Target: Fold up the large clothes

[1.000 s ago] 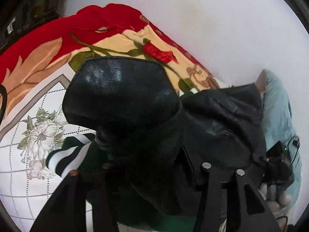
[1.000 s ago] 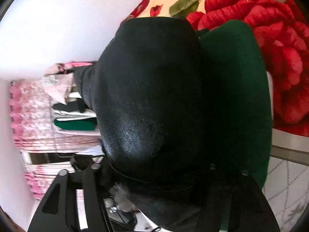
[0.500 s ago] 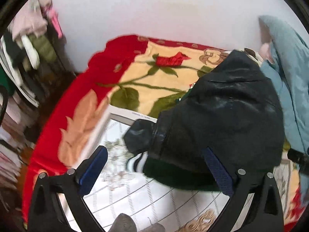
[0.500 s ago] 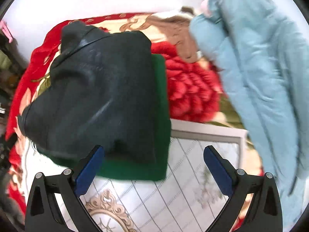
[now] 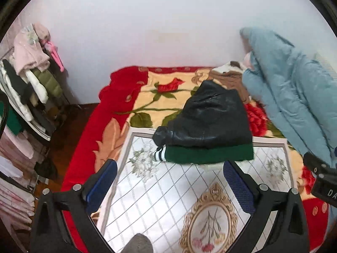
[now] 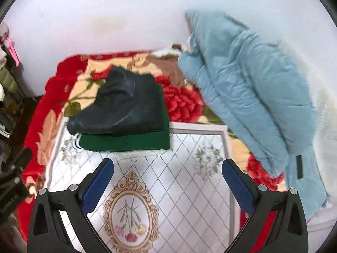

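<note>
Both hand-held grippers hang spread wide above a bed: the left gripper (image 5: 168, 177) and the right gripper (image 6: 168, 174) have nothing between their blue pads (image 6: 99, 181), their jaws having just been opening in the last second. Directly under and ahead of each lies a white quilted mat (image 5: 168, 194) with a lattice print, grey flowers and a gold-framed oval motif. The mat rests on a red and cream floral blanket (image 5: 147, 97) that covers the bed up to a plain pale wall (image 5: 147, 21).

Beyond the fingertips, at the mat's far edge, sits the folded black leather jacket (image 5: 210, 120), stacked on a folded green garment (image 5: 210, 154) with a striped cuff (image 5: 160, 155) showing at its left end. The jacket's long axis runs roughly across the view, left to right, with a rolled end pointing left.

Right of the stack, a pale blue padded coat (image 6: 248, 88) lies heaped against the wall, and a brown garment (image 5: 229, 78) lies just behind the jacket. Far left of the left gripper stands a rack of hanging clothes (image 5: 31, 73) over a dark floor.
</note>
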Motion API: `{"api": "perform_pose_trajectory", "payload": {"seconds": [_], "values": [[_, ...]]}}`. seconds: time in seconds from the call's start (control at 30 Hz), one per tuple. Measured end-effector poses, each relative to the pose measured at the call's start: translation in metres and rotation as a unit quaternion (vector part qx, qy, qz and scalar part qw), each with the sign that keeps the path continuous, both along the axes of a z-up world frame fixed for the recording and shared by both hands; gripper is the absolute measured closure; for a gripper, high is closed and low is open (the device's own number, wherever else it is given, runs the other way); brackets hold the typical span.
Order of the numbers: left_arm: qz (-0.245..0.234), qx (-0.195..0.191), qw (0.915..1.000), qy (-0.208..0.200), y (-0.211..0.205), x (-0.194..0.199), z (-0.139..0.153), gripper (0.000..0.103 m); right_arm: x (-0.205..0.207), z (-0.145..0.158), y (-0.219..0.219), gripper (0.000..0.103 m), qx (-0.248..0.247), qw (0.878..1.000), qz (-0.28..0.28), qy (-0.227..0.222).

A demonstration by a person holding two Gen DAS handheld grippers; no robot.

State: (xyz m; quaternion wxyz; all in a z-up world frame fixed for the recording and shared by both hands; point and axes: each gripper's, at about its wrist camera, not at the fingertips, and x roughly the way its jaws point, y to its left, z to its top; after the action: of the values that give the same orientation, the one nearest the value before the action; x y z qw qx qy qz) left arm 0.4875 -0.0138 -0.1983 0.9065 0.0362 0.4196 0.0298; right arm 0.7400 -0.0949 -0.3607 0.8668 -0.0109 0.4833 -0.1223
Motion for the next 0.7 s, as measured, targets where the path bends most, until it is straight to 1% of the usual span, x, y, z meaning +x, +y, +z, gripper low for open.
{"api": "perform_pose_trajectory", "payload": {"seconds": [0.1,0.17,0.27,0.37,0.5,0.6,0.7], "values": [[-0.001,-0.005,0.9999,-0.012,0.004,-0.039,0.035,0.000,-0.047,0.044,0.006,0.000,-0.009,1.000,-0.001,-0.020],[0.002,-0.017,0.9997,-0.019,0.007,-0.069,0.061,0.000,-0.080,0.074,0.008,0.000,-0.013,0.999,-0.001,-0.033],[0.009,-0.016,0.9992,-0.037,0.008,-0.101,0.088,0.000,-0.128,0.117,0.012,0.000,-0.006,0.999,0.002,-0.053],[0.014,-0.019,0.9982,-0.055,0.008,-0.134,0.117,0.000,-0.172,0.156,0.015,0.000,-0.011,0.997,0.008,-0.080],[0.013,-0.026,0.9970,-0.072,0.009,-0.172,0.146,0.000,-0.221,0.197,0.017,0.000,-0.008,0.994,0.013,-0.108],[0.011,-0.027,0.9958,-0.087,0.008,-0.199,0.167,0.000,-0.254,0.220,0.016,0.000,-0.009,0.992,0.014,-0.123],[0.010,-0.029,0.9948,-0.097,0.008,-0.213,0.178,0.000,-0.282,0.240,0.018,0.000,-0.017,0.991,0.021,-0.133]]}}
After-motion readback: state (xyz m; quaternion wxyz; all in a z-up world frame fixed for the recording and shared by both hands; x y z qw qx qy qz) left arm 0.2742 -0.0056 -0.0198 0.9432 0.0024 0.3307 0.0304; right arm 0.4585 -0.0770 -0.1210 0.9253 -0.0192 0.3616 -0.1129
